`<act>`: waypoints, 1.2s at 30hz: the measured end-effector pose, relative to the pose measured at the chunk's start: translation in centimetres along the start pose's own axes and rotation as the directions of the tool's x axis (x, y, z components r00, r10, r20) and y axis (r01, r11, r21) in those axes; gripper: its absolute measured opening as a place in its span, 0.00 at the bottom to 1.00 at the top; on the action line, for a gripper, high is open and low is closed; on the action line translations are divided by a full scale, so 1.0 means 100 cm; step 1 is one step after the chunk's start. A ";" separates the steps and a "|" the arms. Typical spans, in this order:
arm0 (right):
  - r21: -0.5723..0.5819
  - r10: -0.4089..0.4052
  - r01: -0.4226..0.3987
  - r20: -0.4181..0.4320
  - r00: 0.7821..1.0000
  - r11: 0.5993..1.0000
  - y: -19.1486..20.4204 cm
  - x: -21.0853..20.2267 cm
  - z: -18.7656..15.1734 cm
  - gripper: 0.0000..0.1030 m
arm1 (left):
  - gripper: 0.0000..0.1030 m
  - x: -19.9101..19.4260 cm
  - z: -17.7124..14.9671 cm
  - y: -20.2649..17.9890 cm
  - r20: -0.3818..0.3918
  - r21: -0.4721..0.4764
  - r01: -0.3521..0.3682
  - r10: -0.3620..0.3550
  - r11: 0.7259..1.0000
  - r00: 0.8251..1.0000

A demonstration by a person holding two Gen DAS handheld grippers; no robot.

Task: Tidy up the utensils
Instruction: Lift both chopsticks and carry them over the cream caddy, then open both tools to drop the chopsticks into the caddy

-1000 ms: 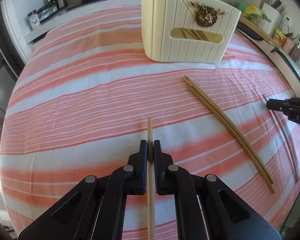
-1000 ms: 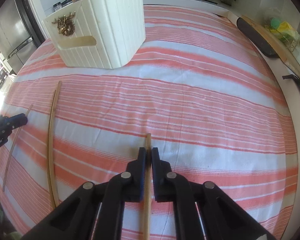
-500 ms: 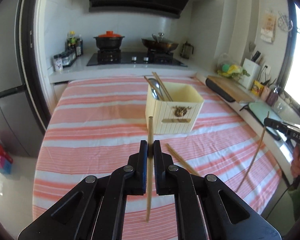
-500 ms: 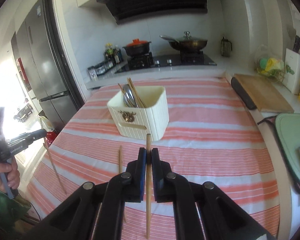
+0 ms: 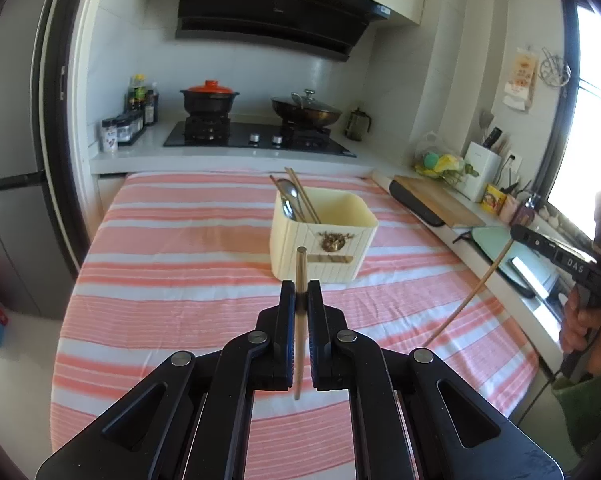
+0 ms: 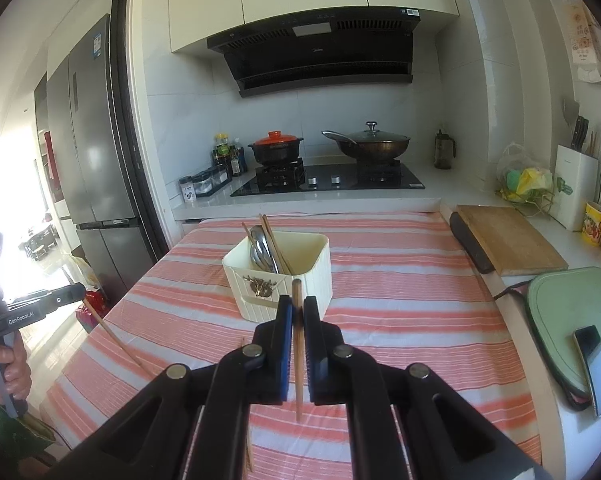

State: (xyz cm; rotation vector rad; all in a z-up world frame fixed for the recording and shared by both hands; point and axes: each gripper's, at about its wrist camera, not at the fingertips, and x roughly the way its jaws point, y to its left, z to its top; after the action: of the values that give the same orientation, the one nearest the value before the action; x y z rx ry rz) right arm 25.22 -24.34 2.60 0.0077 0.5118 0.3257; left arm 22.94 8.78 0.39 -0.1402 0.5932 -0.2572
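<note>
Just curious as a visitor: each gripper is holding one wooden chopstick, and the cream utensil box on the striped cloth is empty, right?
Not quite: the cream utensil box is not empty. The right wrist view shows spoons and chopsticks inside. Each gripper does hold one chopstick.

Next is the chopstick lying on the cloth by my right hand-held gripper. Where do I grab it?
Near one end of the chopstick, straight down from above, jaws across its width. It is thin and flat on the striped cloth, so only its long sides offer purchase; an end grip should let it tip into the holder.
</note>
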 end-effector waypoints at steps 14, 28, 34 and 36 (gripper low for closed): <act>-0.082 -0.025 0.025 0.008 1.000 0.996 0.002 0.012 0.053 0.06 | 0.04 -0.011 0.066 0.000 0.043 0.048 0.036 -0.038 0.998 0.998; -0.062 -0.001 0.013 0.187 0.982 0.998 0.014 0.087 0.174 0.06 | 0.04 0.076 0.194 -0.021 0.165 0.073 -0.018 0.006 0.997 0.986; -0.061 0.008 -0.001 0.110 0.994 0.998 0.010 0.153 0.168 0.06 | 0.04 0.157 0.182 -0.016 0.032 0.027 0.013 -0.014 1.000 0.999; -0.072 0.010 -0.006 0.047 0.999 0.997 0.008 0.178 0.157 0.05 | 0.04 0.181 0.171 -0.015 -0.026 0.023 0.017 -0.016 1.000 1.000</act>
State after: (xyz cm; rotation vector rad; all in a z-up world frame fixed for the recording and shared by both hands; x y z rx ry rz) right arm 47.14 -16.94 7.87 -0.0523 0.4529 0.3507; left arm 46.83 3.30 5.09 -0.1195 0.6151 -0.2821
